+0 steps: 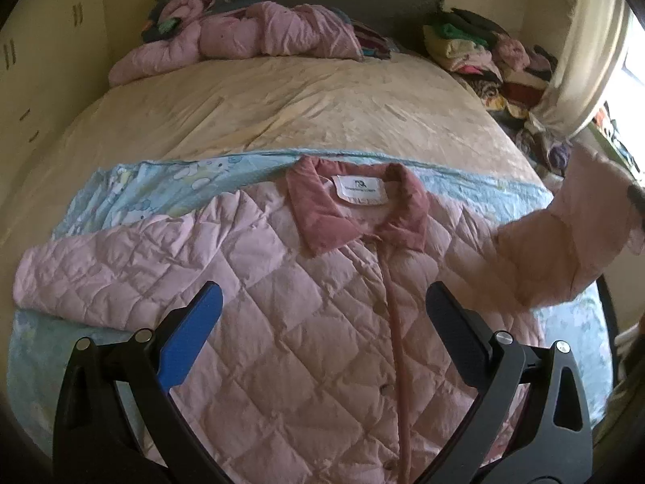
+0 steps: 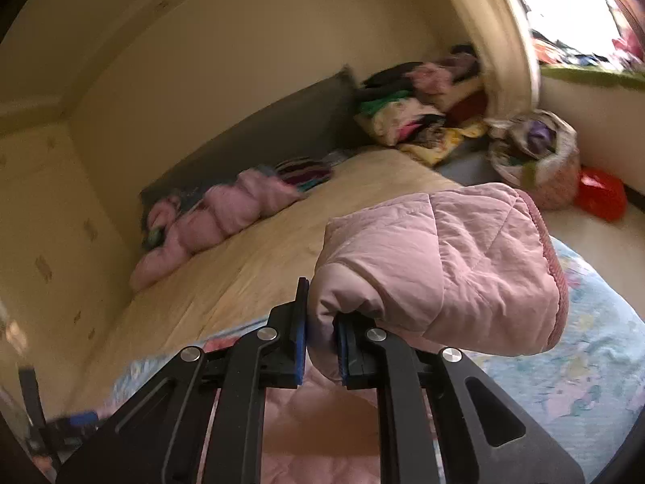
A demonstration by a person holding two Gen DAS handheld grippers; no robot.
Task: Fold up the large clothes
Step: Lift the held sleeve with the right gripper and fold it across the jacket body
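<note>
Quilted pink jacket, front up, spread flat on a pale blue patterned sheet at the near end of a bed; darker pink collar toward the headboard, hem toward the viewer, so the body's long axis runs near-to-far. Left sleeve: lies flat, stretched out sideways on the sheet, at right angles to that axis, untouched. Left claw: released, jaws spread wide, holding nothing, hovering above the jacket's chest with the button placket just to the right of centre between the fingers. Right sleeve: lifted clear of the bed and bent, its cuff end raised out at the jacket's right edge. Right claw: clenched on the right sleeve near its ribbed cuff, the fabric bunched between the blue pads and puffing out above them; the jacket body lies below and to the left of this claw. Judged relation for the coming move: the held sleeve must travel leftward, across the placket, to lie over the chest; the right claw alone has it, while the left claw is nearer the flat left sleeve. Background: second pink garment heaped by the headboard; stacked clothes at the far right corner.
</note>
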